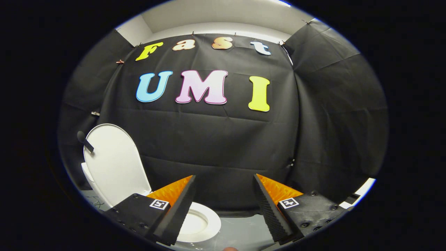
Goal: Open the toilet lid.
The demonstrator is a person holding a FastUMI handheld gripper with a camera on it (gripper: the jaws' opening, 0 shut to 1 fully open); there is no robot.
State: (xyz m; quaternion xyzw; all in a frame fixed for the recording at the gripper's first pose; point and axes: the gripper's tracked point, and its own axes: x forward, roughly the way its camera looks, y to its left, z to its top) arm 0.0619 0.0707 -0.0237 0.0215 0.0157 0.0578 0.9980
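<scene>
The toilet lid (pixel 113 164) stands upright over the seat (pixel 200 223), so the job looks done; the gripper (pixel 223 205), fingers apart and empty, need only back away.

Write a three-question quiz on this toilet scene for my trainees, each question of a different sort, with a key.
1. True or false: the toilet lid stands raised, leaning back above the bowl.
2. Multiple choice: the tongs are (A) shut on the lid, (B) open with nothing between the fingers, (C) shut on the seat.
3. Fill in: the white toilet seat lies just beyond the ____ finger of the tongs.

Key: 1 true. 2 B; the fingers stand wide apart, clear of the lid. 3 left.
</scene>
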